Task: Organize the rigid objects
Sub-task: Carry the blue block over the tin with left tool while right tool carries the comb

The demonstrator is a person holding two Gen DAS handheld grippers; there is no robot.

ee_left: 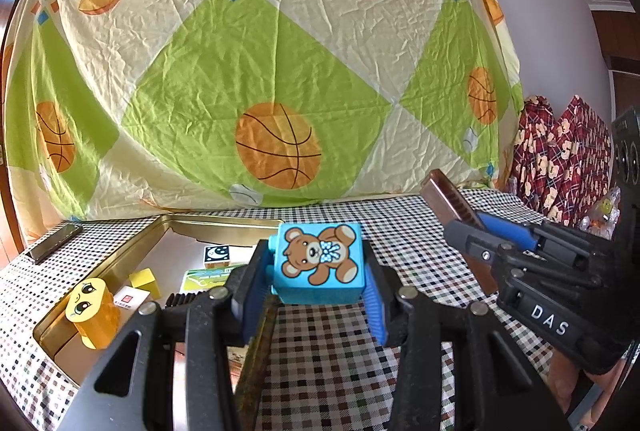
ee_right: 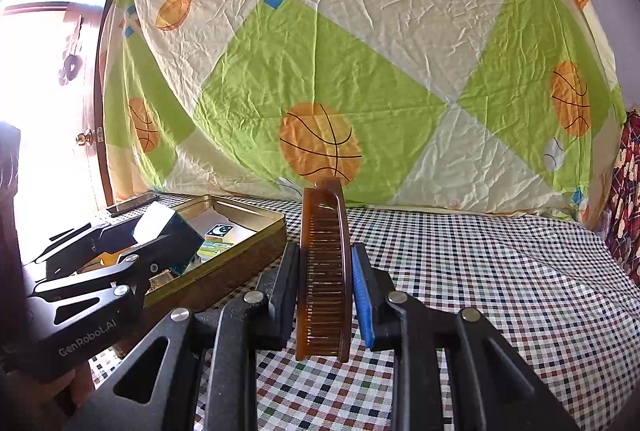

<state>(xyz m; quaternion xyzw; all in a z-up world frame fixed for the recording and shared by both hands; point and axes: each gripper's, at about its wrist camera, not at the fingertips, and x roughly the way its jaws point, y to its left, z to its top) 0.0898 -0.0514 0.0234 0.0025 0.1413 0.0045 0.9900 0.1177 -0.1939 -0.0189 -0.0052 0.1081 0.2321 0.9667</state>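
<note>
Left hand-held gripper (ee_left: pixel 318 283): I clamped the blue bear block (ee_left: pixel 320 261), beside the gold tin (ee_left: pixel 132 251).
Right hand-held gripper (ee_right: pixel 325 279): I pinched the brown comb (ee_right: pixel 324 271) edgewise above the checked tabletop (ee_right: pixel 480 271). Risk: comb pivoting out; block clipping the tin's rim.
</note>
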